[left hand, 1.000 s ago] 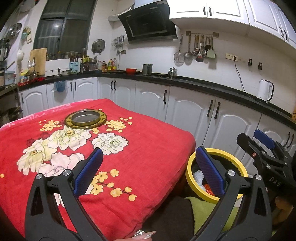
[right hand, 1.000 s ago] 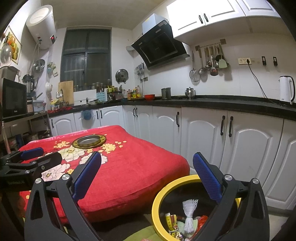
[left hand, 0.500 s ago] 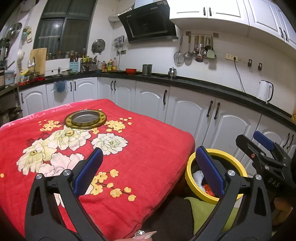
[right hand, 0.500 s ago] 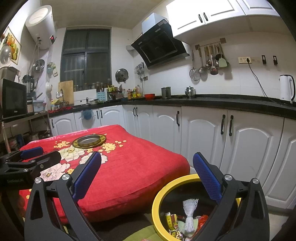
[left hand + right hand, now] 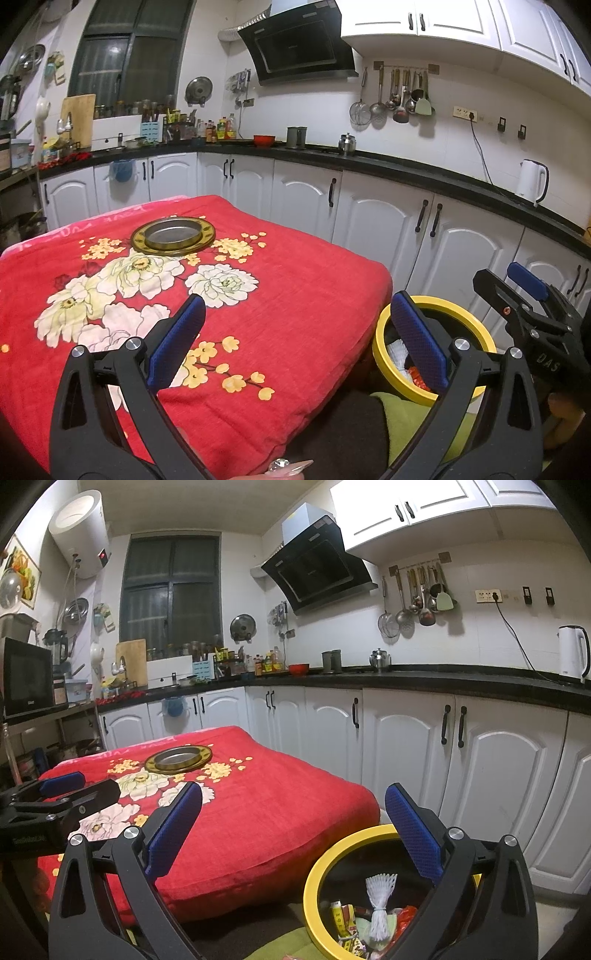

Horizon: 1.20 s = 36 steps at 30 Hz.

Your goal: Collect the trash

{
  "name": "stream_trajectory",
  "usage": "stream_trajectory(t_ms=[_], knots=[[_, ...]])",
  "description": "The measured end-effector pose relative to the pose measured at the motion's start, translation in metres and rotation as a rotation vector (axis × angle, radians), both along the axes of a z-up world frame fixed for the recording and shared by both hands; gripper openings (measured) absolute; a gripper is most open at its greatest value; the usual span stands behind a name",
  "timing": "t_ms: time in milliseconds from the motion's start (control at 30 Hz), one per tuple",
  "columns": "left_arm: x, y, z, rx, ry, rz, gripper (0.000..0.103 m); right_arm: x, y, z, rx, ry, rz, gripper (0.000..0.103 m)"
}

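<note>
White kitchen cabinets (image 5: 406, 738) back a table under a red floral blanket (image 5: 288, 306), bare except for a brass-rimmed metal dish (image 5: 173, 235), nothing in it. Just beside the table's corner, on the floor: yellow-rimmed bin (image 5: 314, 882) holding a white shuttlecock (image 5: 380, 897), wrappers (image 5: 343, 915) and red scraps. Left gripper (image 5: 295, 339) jaws spread wide, nothing held. Right gripper (image 5: 291, 827) likewise wide apart, nothing held, above the bin.
</note>
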<state>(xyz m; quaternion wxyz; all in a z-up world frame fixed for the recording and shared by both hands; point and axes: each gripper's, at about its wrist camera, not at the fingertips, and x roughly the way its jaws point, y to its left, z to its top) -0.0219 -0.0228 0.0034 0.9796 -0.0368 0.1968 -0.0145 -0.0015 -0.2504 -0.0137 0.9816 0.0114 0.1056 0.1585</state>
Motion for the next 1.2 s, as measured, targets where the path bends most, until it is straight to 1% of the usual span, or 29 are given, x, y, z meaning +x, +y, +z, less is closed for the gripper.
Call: stream_trajectory(t_ms=[867, 1200], knots=[[0.0009, -0.0005, -0.0009, -0.001, 0.000, -0.003, 0.092, 0.0010, -0.0011, 0.0025, 0.004, 0.004, -0.002, 0.097], [0.0028, -0.0039, -0.0004, 0.012, 0.002, -0.004, 0.092, 0.0018, -0.0019, 0.0029, 0.006, 0.010, -0.006, 0.097]])
